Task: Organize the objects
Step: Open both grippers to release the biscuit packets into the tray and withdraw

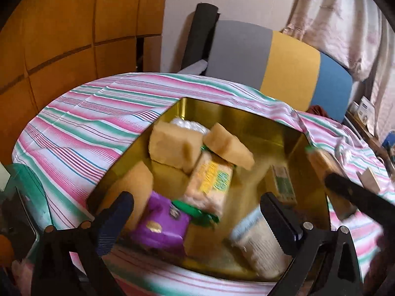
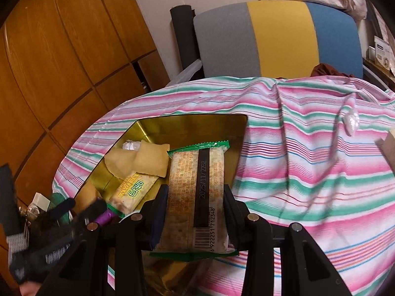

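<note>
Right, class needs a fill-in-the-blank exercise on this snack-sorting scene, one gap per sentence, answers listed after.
1. The right gripper is shut on a snack packet with a ____ coloured sealed edge.
2. The left gripper has its fingers ____, holding nothing.
3. The purple packet lies inside the ____ coloured tin.
4. The tin sits on a ____ patterned tablecloth.

Missing words: green; open; gold; striped

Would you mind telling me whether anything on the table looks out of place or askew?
The striped tablecloth is rumpled into folds right of the gold tin, and a small clear wrapped item lies loose on it, outside the tin. Inside, the sponges sit tilted in a jumble.
</note>
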Action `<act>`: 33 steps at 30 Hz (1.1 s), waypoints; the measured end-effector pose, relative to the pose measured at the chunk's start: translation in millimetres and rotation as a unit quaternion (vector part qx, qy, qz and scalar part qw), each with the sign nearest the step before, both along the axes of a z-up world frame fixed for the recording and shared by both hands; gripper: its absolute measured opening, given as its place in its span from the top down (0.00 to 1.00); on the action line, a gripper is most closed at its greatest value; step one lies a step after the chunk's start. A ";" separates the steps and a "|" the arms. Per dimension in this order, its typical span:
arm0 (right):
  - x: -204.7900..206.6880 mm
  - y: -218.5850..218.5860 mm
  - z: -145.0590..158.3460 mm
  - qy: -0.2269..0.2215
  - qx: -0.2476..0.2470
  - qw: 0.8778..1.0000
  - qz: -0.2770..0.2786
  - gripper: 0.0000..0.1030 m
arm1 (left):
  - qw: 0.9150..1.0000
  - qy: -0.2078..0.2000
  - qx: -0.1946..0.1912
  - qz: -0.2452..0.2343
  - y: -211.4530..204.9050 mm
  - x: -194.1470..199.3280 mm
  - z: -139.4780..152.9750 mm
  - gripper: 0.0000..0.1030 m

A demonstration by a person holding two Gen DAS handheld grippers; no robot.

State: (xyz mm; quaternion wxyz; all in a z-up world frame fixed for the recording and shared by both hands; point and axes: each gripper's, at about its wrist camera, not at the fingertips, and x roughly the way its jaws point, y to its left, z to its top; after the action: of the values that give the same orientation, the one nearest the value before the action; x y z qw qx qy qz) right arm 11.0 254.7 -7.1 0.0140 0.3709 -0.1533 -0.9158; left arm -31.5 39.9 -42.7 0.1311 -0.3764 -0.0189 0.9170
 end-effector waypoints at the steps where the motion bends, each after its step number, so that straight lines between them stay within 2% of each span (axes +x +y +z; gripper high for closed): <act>1: -4.3 -2.1 -0.2 -0.001 0.003 1.000 0.004 0.60 | 1.000 -0.003 0.000 -0.003 -0.5 4.8 -0.4 0.00; 9: -46.9 -5.5 -9.1 -0.023 0.021 1.000 -0.002 0.59 | 0.999 -0.035 0.037 -0.001 -9.4 15.2 -5.5 0.00; 15: -66.3 -1.8 -14.2 -0.032 0.044 0.998 -0.018 0.59 | 0.998 -0.042 0.041 0.001 -10.5 19.4 -5.2 0.00; 24: -52.5 14.8 -7.0 -0.019 0.029 0.998 -0.046 0.59 | 0.998 -0.044 0.049 0.000 -7.7 20.6 -4.4 0.00; 33: -39.0 8.4 -8.2 -0.023 0.017 0.999 -0.039 0.58 | 0.999 -0.034 0.041 -0.008 2.5 25.7 0.6 0.00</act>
State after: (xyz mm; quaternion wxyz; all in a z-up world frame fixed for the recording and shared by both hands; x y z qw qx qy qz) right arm -27.9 263.1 -15.3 -0.0318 0.3855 -0.1527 -0.9094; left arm -5.8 42.5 -42.1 0.1529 -0.4016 -0.0583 0.9011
